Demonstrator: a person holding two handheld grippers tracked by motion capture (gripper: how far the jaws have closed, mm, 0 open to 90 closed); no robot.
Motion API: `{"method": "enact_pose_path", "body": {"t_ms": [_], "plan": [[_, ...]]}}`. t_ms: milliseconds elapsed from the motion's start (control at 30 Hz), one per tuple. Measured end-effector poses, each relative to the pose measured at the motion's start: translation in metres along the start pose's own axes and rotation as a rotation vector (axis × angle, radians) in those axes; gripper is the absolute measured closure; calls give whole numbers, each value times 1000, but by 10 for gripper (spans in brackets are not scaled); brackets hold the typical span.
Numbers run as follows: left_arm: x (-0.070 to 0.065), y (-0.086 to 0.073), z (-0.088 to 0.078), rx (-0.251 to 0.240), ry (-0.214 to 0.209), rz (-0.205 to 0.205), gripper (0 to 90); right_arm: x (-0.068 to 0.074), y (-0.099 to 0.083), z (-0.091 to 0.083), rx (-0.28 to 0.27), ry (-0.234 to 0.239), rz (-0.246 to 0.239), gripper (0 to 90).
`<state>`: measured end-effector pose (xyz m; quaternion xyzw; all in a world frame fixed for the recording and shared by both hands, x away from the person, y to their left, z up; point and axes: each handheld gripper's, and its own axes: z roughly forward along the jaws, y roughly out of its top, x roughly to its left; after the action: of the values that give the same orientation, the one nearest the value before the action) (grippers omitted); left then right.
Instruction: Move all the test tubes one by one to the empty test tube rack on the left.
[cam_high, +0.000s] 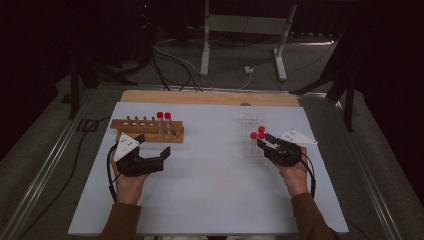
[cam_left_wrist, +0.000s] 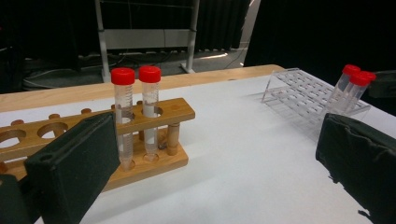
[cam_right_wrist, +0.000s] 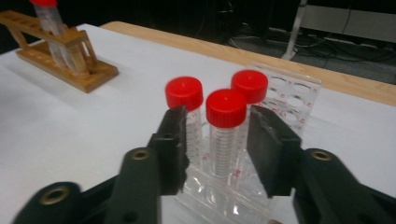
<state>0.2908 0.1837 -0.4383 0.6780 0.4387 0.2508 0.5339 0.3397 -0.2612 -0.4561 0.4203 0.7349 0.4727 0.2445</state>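
Job: moving red-capped clear plastic tubes from the see-through plastic rack (cam_high: 252, 131) w/ many holes to the brown wooden rack (cam_high: 146, 129), by the look of it.
Done: 2 tubes (cam_left_wrist: 136, 112) stand upright in the wooden rack, at its right end.
Left: 3 tubes in the clear rack; approx half way, I'd guess.
Right gripper (cam_right_wrist: 217, 151): black jaws apart, one each side of the front tube (cam_right_wrist: 225, 130), not pinching yet.
Left gripper (cam_high: 154, 149): jaws wide apart, holding nothing, near the wooden rack.
Writing: tiny red marks & numbers on the clear rack and lines on the tubes; too small to read.
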Motion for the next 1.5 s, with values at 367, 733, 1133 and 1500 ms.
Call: {"method": "enact_pose_path", "body": {"t_ms": [367,733,1133,1500], "plan": [[0,-1,0,-2,-2,-5,6,-2,-8,14,29,-40,-7,697],[0,-1,0,-2,-3,-9,6,1,-10,17,16,-44,-29,742],[0,-2,2,6,-6,-12,6,-1,1,6,-25,-31,-31,744],[0,-3,2,7,-9,-15,6,-2,21,-8,-65,-24,-32,744]]}}
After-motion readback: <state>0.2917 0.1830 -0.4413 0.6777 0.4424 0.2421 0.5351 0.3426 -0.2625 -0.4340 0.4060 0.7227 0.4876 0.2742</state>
